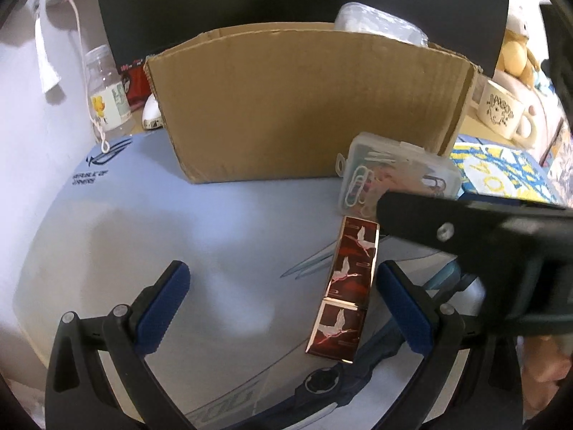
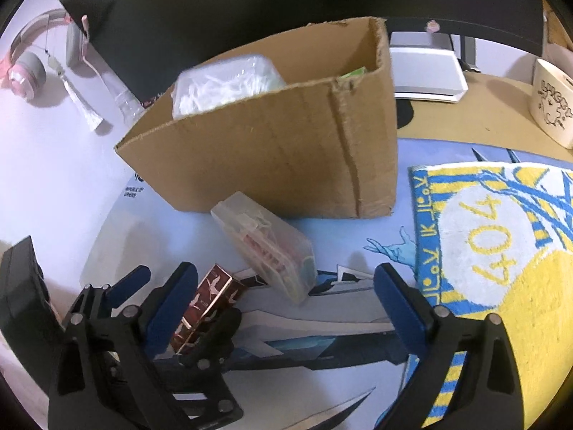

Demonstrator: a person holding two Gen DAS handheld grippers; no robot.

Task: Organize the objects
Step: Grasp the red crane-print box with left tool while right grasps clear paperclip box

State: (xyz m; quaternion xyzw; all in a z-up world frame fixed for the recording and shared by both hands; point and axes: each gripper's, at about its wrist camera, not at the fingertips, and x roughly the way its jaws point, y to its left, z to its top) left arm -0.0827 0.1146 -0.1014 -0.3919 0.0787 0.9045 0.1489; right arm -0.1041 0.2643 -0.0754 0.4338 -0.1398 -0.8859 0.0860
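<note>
A dark red box with white cranes (image 1: 343, 286) lies on the blue desk mat (image 1: 179, 233). My left gripper (image 1: 284, 308) is open around it, and the box sits close to the right pad. A clear plastic case of paper clips (image 2: 268, 251) rests just in front of the cardboard box (image 2: 279, 150). My right gripper (image 2: 286, 308) is open, with the case's near end between its tips. One of the right gripper's fingers (image 1: 412, 218) crosses over the case (image 1: 394, 175) in the left wrist view. The red box (image 2: 207, 301) shows at lower left.
A clear tub of white items (image 2: 222, 82) sits inside the cardboard box (image 1: 304, 107). A yellow and blue towel (image 2: 501, 251) lies to the right, a cream mug (image 1: 501, 111) behind it. A small bottle (image 1: 104, 89) stands at the left, and headphones (image 2: 28, 64) hang on the wall.
</note>
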